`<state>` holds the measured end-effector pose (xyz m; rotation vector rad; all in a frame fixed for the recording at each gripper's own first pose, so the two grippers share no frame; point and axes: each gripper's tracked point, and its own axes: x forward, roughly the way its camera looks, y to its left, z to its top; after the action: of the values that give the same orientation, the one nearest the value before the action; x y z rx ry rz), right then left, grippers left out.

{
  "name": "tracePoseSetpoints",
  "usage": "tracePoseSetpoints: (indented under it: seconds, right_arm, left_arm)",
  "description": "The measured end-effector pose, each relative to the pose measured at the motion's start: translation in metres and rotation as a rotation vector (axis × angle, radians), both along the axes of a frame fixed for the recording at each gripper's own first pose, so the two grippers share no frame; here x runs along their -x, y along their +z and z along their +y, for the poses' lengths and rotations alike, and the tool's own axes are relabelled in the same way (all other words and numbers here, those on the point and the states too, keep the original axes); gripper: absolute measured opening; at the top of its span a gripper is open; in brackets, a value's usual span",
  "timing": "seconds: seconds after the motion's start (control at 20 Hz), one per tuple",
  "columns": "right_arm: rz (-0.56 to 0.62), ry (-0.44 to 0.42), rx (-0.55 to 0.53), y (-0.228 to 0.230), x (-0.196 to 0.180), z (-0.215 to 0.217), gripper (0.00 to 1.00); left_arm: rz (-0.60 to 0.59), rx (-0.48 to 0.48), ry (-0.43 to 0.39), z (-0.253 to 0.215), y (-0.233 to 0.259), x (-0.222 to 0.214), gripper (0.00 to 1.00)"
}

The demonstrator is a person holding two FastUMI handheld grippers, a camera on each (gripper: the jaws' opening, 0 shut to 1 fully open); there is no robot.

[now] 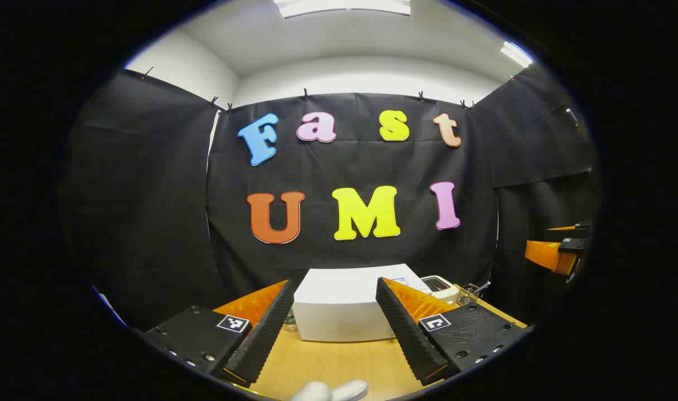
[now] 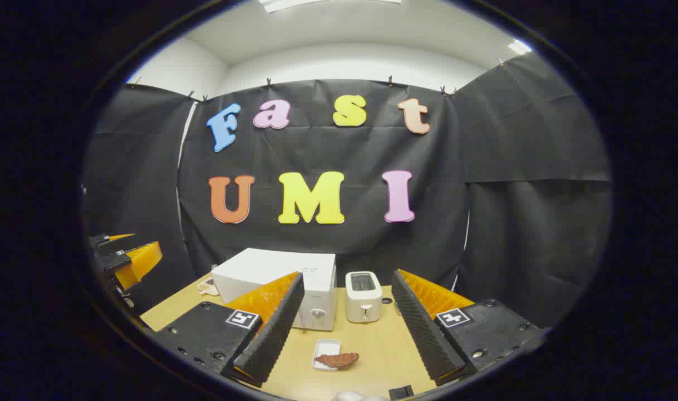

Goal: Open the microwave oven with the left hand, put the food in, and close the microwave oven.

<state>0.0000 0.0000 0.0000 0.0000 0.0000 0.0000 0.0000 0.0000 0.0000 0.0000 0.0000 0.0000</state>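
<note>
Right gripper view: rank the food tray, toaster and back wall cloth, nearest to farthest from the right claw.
1. Small white tray holding a brown piece of food: on the wooden table, just ahead, between the right claw fingers.
2. Cream two-slot toaster: farther back, centre, beside the white microwave oven, which stands to its left.
3. Black cloth wall: behind both appliances, farthest.

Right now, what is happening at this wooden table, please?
A person holds two grippers above the light wooden table. The left gripper is open and faces the white box-shaped microwave oven, whose door looks closed. The right gripper is open too, holding nothing. The brown piece of food lies on a small white tray in front of the microwave, beside a white toaster. Nothing is grasped yet.
</note>
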Motion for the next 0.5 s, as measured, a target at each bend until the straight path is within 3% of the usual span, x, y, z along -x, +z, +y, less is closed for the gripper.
tracePoseSetpoints:
  seconds: [0.35,0.4,0.45,0.5]
  right_arm:
    - [0.0,0.002,0.005,0.0,-0.009,-0.005,1.0]
    - [0.001,0.002,0.003,0.0,-0.011,-0.006,0.9]
    - [0.003,0.001,0.003,-0.001,-0.013,-0.007,0.9]
    - [0.005,0.002,0.0,-0.001,-0.015,-0.007,1.0]
  left_arm:
    - [0.003,-0.023,-0.007,-0.009,-0.007,-0.011,0.95]
    - [0.003,-0.025,-0.007,-0.009,-0.007,-0.013,0.95]
    - [0.004,-0.029,-0.004,-0.009,-0.009,-0.016,0.95]
    - [0.006,-0.03,-0.003,-0.009,-0.011,-0.017,0.95]
